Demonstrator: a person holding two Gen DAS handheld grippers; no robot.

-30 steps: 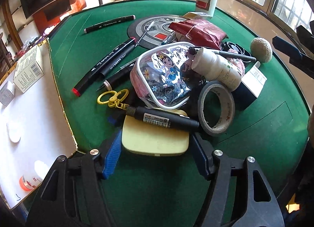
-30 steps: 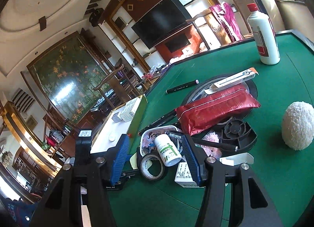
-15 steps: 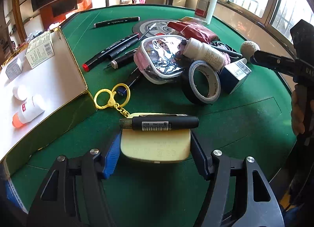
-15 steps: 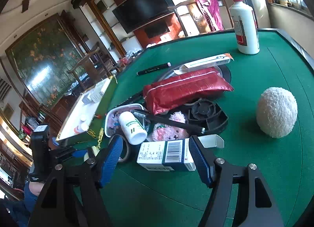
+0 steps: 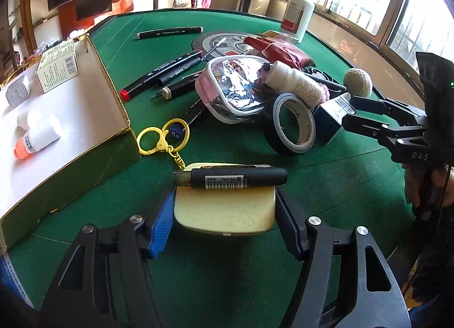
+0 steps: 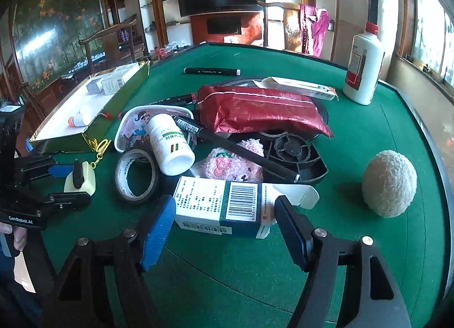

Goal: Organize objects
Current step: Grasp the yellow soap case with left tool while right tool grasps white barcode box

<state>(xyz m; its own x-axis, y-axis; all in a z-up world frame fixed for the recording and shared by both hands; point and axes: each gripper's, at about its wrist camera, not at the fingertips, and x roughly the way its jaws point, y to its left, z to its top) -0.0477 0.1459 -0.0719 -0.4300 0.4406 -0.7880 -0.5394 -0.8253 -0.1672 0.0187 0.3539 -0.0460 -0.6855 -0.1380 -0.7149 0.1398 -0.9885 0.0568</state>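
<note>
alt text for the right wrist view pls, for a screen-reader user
The right claw straddles a white-and-teal barcoded medicine box lying on a green felt table, its jaws opening and not pressing the box. Behind the box sits a jumble: a tape roll, a white pill bottle and a red foil pouch. A fuzzy cream ball lies apart, right.

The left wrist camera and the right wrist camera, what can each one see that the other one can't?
Only the left wrist view shows the blue tag inside the yellow keyring.

Only the right wrist view shows the pink plush toy, clearly, and the long white toothpaste box.

Both show the tape roll, the white pill bottle, the woolly ball, the medicine box and the pale yellow case.
</note>
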